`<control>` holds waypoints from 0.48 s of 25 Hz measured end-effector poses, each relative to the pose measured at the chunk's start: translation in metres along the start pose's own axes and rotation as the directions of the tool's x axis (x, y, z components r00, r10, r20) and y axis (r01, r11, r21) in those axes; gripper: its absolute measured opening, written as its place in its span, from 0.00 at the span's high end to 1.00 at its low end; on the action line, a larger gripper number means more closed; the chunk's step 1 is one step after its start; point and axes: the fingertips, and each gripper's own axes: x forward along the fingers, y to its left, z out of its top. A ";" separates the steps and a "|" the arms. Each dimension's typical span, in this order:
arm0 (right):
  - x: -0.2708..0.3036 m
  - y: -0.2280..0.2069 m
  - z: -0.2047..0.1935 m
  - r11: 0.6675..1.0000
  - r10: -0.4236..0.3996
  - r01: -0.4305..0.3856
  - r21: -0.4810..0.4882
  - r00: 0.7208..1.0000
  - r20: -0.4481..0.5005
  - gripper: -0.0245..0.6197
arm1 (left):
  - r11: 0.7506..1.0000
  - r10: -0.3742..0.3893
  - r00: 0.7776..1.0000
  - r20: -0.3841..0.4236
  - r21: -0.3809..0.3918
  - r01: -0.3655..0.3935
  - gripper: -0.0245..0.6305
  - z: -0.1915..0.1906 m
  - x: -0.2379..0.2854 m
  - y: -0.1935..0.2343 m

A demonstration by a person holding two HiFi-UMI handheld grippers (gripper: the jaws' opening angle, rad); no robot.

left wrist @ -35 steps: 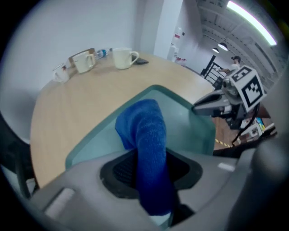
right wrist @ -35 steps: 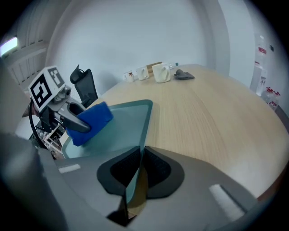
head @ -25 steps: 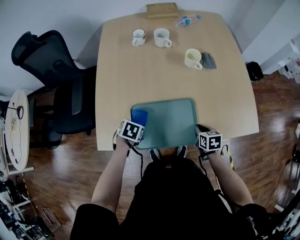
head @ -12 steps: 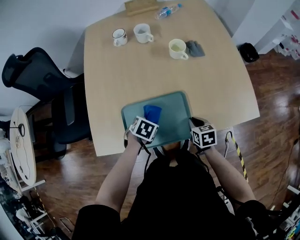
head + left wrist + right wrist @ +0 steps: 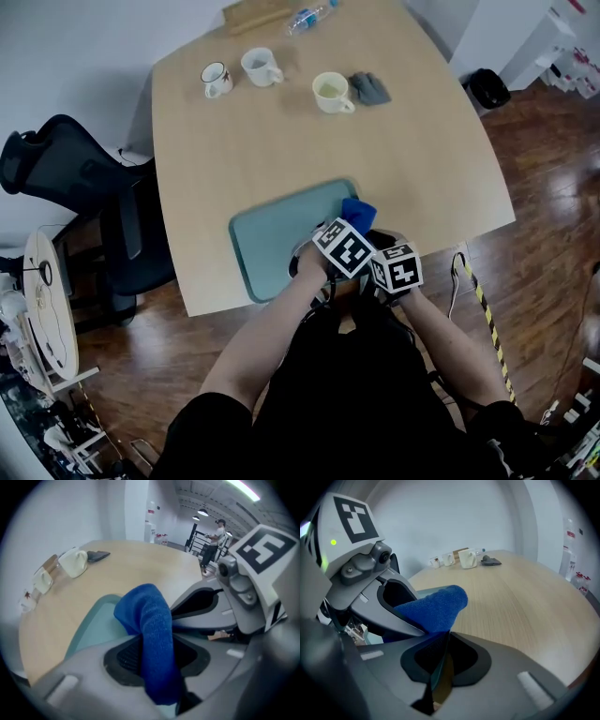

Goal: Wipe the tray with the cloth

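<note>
Cloth (image 5: 358, 210), clamped in our left gripper (image 5: 151, 660), sits at the right edge of the tray (image 5: 267, 244). Our right gripper (image 5: 439, 670) pinches the tray rim, and we judge the wiping partway done.

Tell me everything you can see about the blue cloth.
The cloth is deep blue, a soft fabric with a fine knitted-looking texture, bunched into one thick fold. The left claw pinches its lower part between the pads, and the rounded free end bulges out beyond them. It sits at the right end of the teal tray, near the table's front edge.
</note>
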 end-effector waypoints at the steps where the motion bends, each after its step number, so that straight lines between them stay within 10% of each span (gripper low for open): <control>1: 0.001 -0.002 -0.002 1.000 0.001 -0.001 -0.002 1.000 -0.001 0.91 | 1.000 -0.007 1.000 0.010 -0.016 0.007 0.73 -0.002 -0.001 0.001; 7: 0.004 -0.005 -0.005 1.000 0.022 -0.021 0.022 1.000 -0.019 0.91 | 0.984 0.057 0.998 0.011 -0.168 -0.054 0.73 -0.079 -0.031 0.034; 12: 0.005 -0.005 -0.003 1.000 0.017 -0.016 0.025 0.999 -0.036 0.91 | 0.911 0.172 0.983 -0.067 -0.369 -0.185 0.73 -0.192 -0.079 0.087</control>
